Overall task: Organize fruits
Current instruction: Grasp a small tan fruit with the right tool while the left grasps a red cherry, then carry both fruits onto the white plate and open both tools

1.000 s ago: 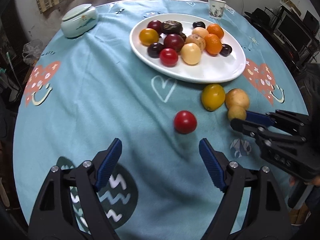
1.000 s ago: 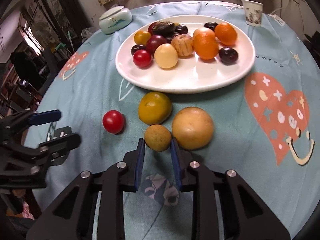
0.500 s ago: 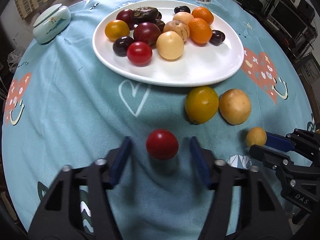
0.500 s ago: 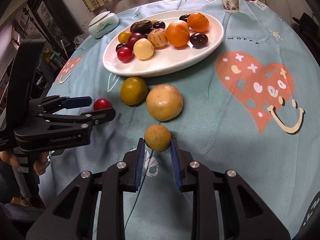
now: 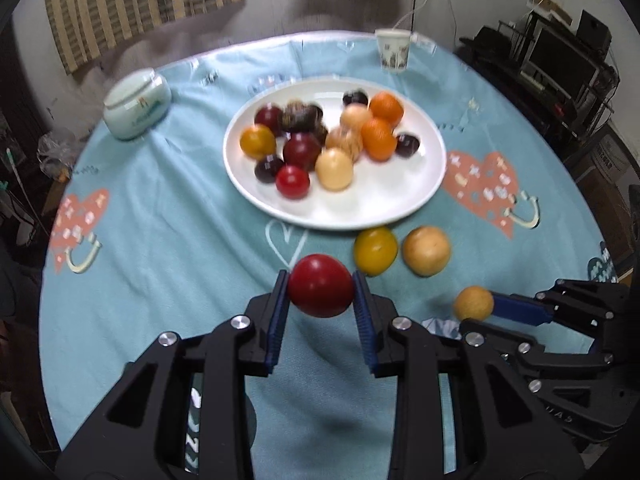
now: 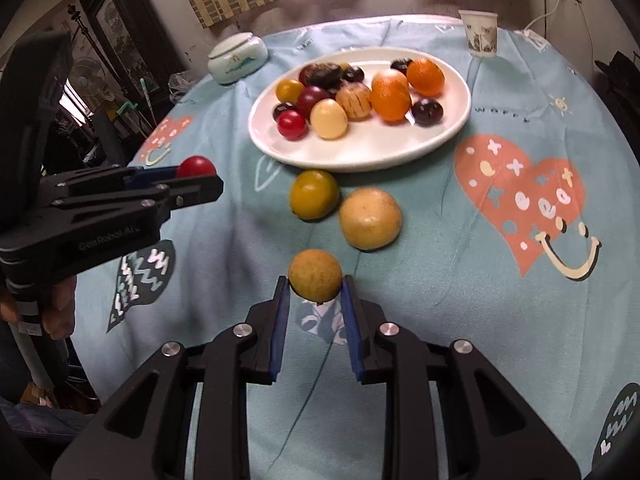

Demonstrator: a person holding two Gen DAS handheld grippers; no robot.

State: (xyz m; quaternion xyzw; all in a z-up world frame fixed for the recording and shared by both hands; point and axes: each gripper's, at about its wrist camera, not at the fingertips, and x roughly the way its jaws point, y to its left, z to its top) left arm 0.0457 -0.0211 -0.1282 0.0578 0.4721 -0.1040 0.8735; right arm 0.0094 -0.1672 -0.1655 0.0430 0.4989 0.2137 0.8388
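Relative to white plate (image 6: pixel 360 152): twelve fruits on it, two fruits just in front on the tablecloth, two held in grippers. One paper cup (image 6: pixel 479 34), one lidded jar (image 6: pixel 237 58) behind.

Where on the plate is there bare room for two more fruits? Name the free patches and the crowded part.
The white plate is bare along its near rim and its right part, in front of the cream fruit and the dark plum. Its far-left half is crowded with clustered fruit.

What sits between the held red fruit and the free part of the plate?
Little. The left gripper is shut on the red fruit, and only bare tablecloth lies between it and the white plate's empty near side. The yellow fruit sits just right of that line.
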